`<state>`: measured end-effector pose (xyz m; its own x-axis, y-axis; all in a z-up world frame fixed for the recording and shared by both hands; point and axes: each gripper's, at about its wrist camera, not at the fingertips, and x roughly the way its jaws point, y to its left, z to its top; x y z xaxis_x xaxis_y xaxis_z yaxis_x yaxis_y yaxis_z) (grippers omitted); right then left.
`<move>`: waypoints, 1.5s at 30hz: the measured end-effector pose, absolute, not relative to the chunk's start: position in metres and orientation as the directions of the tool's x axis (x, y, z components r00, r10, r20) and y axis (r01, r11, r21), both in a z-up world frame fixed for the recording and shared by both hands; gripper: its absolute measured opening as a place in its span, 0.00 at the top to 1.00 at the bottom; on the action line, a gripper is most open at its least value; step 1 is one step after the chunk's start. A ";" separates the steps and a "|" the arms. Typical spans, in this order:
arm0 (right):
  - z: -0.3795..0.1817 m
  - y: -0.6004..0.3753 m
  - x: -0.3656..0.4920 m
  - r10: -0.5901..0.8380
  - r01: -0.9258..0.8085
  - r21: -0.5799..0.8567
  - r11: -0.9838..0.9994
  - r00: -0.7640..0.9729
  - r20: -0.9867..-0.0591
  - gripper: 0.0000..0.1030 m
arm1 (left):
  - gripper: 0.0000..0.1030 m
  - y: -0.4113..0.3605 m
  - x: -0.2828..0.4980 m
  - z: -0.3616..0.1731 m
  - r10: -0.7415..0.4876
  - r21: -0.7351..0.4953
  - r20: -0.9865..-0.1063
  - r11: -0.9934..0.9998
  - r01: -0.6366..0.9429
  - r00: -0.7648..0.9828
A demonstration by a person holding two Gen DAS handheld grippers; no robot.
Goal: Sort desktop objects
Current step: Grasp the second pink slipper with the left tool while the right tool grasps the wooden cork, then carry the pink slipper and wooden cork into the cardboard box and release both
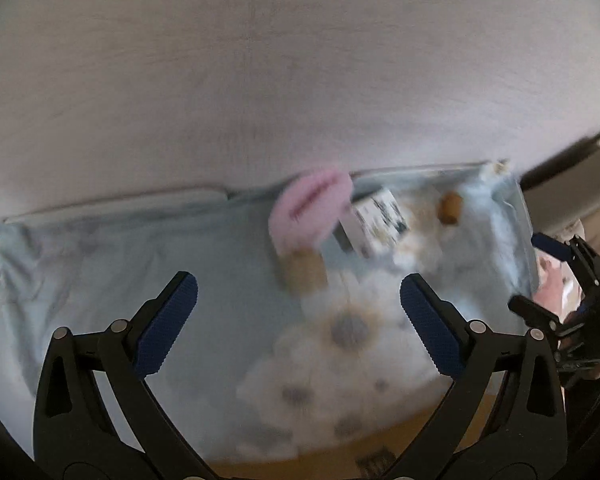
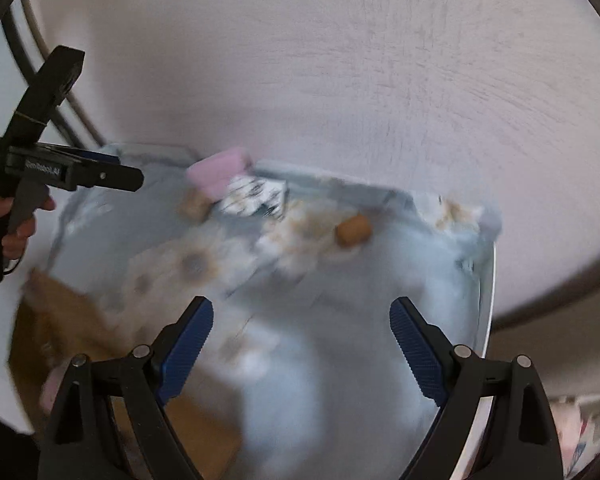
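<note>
Left wrist view, blurred: left gripper (image 1: 298, 324) gapes wide with nothing between its pads, above a pale blue flowered cloth (image 1: 140, 264). At the cloth's far edge lie a pink comb-like item (image 1: 310, 210), a printed box (image 1: 376, 220) beside it, and two cork-like pieces (image 1: 304, 270) (image 1: 450, 206).

Right wrist view: right gripper (image 2: 302, 344) spread apart, empty. Same pink item (image 2: 220, 172), box (image 2: 256, 196) and corks (image 2: 354, 230) ahead by the wall (image 2: 340, 60).

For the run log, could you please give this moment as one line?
left gripper: open, empty | right gripper: open, empty | pink item, box, corks: on cloth
</note>
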<state>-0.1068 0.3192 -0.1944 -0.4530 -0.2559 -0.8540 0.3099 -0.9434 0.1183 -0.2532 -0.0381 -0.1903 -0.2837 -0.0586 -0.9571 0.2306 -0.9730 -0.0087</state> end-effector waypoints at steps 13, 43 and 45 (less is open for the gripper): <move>-0.266 0.325 -0.176 -0.170 0.292 0.020 -0.956 -0.499 -0.850 0.26 | 0.30 -0.055 -0.282 -0.242 0.001 -0.074 -0.947 -0.974 0.214 -0.321; -0.221 0.323 -0.152 -0.179 0.259 0.043 -0.965 -0.530 -0.829 0.69 | 0.76 -0.032 -0.251 -0.167 0.070 -0.142 -0.922 -0.976 0.163 -0.381; -0.208 0.321 -0.143 -0.183 0.269 0.039 -0.962 -0.535 -0.825 0.69 | 0.76 -0.027 -0.238 -0.153 0.082 -0.156 -0.920 -0.974 0.165 -0.384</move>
